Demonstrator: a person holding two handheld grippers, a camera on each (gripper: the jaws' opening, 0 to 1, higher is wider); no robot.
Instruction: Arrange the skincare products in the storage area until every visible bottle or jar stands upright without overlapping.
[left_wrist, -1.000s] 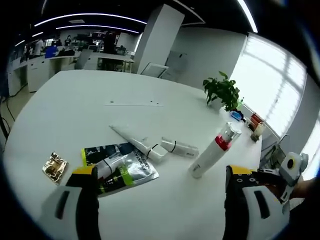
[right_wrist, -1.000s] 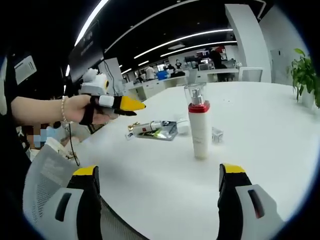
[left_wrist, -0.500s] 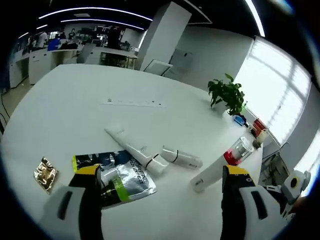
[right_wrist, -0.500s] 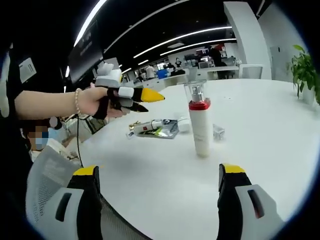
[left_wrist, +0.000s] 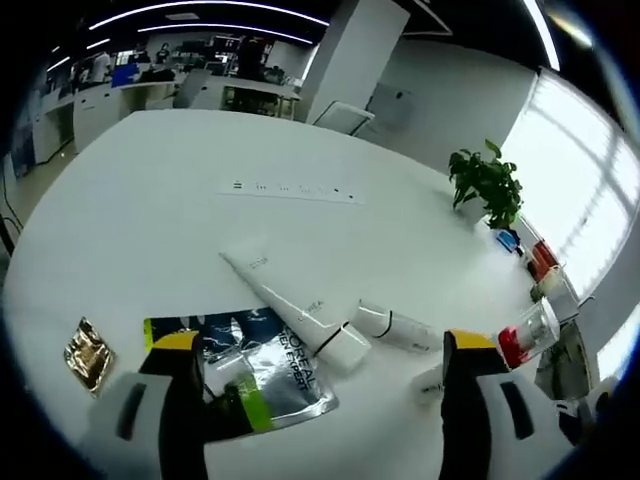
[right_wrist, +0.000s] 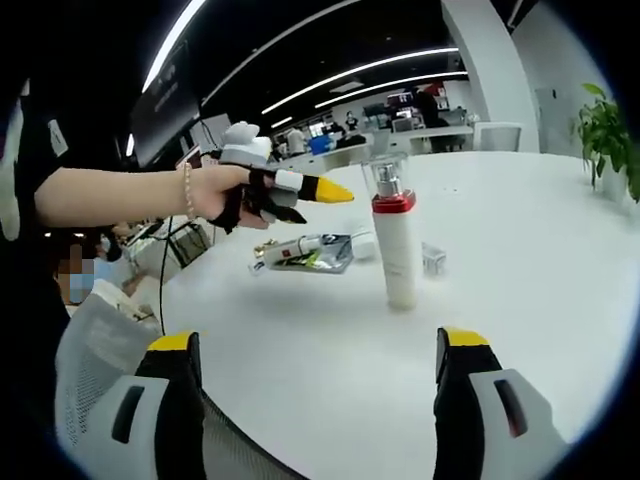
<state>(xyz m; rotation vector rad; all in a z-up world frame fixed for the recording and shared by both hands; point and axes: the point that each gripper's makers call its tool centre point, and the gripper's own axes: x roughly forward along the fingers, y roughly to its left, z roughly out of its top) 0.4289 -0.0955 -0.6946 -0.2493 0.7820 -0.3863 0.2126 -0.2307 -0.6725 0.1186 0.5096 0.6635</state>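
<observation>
The left gripper (right_wrist: 325, 190) has travelled forward over the counter (left_wrist: 150, 200) during the last second. In the right gripper view it has come from near the counter's edge to a point just short of the pump bottle (right_wrist: 397, 250), at about the height of its red collar. Its yellow-tipped jaws look drawn close together there, while in the left gripper view they stand wide apart with nothing between them, so I cannot tell their state with certainty. It carries nothing.

Reading the left gripper view from left to right: a crumpled gold wrapper (left_wrist: 88, 354) lies alone. Next is a foil sachet pack (left_wrist: 255, 365) lying flat. A long white tube (left_wrist: 300, 315) rests across the pack's upper corner, with its cap toward the right. A shorter white tube (left_wrist: 400, 328) lies just beside that cap. The pump bottle (left_wrist: 520, 340) now sits partly behind the right jaw and appears tilted by the lens, but the right gripper view shows it upright. A potted plant (left_wrist: 487, 180) stands well behind the group.

The right gripper (right_wrist: 315, 400) hangs wide open and empty, low at the near edge of the counter.

Judgement: only the pump bottle meets the standing requirement. Both tubes are down, and one overlaps the pack. The left gripper's advance suggests that the lying tubes are the next items to be handled.
</observation>
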